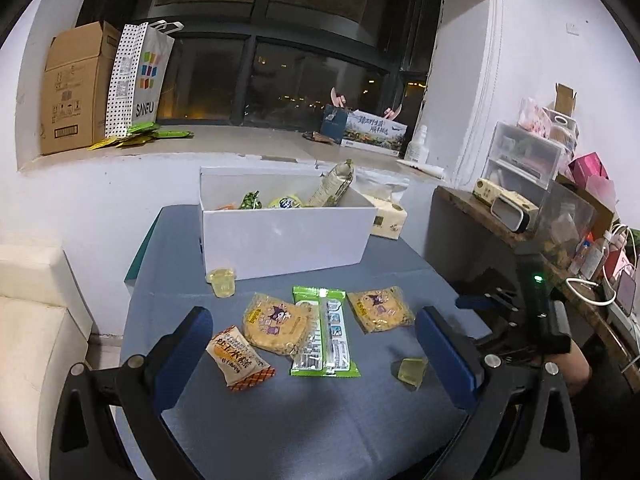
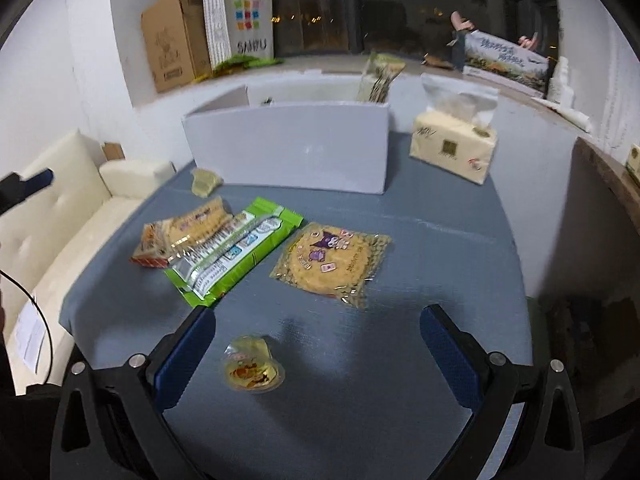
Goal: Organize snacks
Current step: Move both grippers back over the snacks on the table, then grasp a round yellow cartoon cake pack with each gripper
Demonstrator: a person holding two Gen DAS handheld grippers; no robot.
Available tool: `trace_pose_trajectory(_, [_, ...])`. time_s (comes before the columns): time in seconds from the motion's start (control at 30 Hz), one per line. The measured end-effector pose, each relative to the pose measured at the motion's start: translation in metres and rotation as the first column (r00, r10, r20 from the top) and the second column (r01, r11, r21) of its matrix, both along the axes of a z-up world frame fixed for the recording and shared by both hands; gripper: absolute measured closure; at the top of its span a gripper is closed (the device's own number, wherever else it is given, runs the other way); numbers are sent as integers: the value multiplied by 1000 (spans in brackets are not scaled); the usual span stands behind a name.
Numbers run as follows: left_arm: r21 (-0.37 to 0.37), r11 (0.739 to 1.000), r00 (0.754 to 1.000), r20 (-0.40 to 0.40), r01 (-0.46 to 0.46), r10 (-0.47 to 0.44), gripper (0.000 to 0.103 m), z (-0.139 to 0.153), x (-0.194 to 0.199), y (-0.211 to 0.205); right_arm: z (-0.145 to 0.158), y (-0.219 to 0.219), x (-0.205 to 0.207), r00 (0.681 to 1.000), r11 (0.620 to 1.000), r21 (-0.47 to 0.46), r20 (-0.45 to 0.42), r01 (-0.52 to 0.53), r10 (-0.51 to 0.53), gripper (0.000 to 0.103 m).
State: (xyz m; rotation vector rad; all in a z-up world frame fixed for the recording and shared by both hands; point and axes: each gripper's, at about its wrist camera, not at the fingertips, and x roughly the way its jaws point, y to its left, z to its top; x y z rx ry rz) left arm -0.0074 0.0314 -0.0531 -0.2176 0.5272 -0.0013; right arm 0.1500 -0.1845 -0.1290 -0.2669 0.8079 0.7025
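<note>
A white box [image 1: 280, 240] with several snacks inside stands at the back of the blue table [image 1: 280, 420]; it also shows in the right wrist view [image 2: 288, 152]. Loose snacks lie in front of it: an orange-white packet [image 1: 239, 359], a yellow Kuromi cracker pack [image 1: 278, 326], a green packet [image 1: 325, 332], a second yellow pack [image 1: 379, 309] and two jelly cups [image 1: 222, 281] [image 1: 412, 372]. My left gripper [image 1: 316, 364] is open above them. My right gripper [image 2: 316, 360] is open, with a jelly cup [image 2: 253, 366] between its fingers near the left one, untouched.
A tissue pack [image 2: 454, 148] sits right of the box. A cream sofa [image 2: 60, 216] is left of the table. A cluttered wooden shelf [image 1: 520, 220] stands to the right. A cardboard box [image 1: 76, 88] and shopping bag [image 1: 140, 80] rest on the windowsill.
</note>
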Motion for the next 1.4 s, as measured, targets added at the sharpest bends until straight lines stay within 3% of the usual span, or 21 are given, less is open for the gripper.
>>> trace_pose_trajectory(0.23, [-2, 1000, 1000, -15, -14, 14, 0, -5, -2, 6, -23, 47, 33, 998, 990, -126, -27, -56, 53, 0])
trace_pose_trajectory(0.63, [-26, 999, 998, -41, -42, 41, 0, -16, -4, 20, -65, 82, 88, 995, 974, -225, -92, 22, -43, 2])
trace_pose_trajectory(0.7, [-27, 999, 998, -44, -40, 39, 0, -17, -4, 21, -65, 80, 87, 993, 983, -181, -113, -4, -17, 14])
trace_pose_trajectory(0.73, [-28, 999, 998, -48, -39, 38, 0, -17, -3, 21, -64, 79, 85, 995, 984, -177, -99, -9, -9, 24])
trace_pose_trajectory(0.77, [-24, 999, 998, -51, -39, 38, 0, -17, -2, 20, -63, 78, 83, 996, 986, -169, -89, -16, 1, 25])
trace_pose_trajectory(0.87, [-13, 1000, 998, -64, -23, 22, 0, -20, 3, 19, -62, 76, 77, 996, 986, -163, -87, -28, 14, 26])
trace_pose_trajectory(1.03, [33, 996, 989, -128, 78, -73, 0, -33, 34, 17, -43, 57, 65, 997, 997, -69, -78, -33, 28, 26])
trace_pose_trajectory(1.2, [7, 978, 947, -251, 207, -199, 0, -68, 95, 24, 0, 33, 36, 998, 998, 42, -21, -51, 52, 26])
trace_pose_trajectory(1.4, [0, 973, 904, -370, 233, -216, 0, -105, 159, 32, 39, 4, 2, 997, 986, 152, 43, -64, 58, 26])
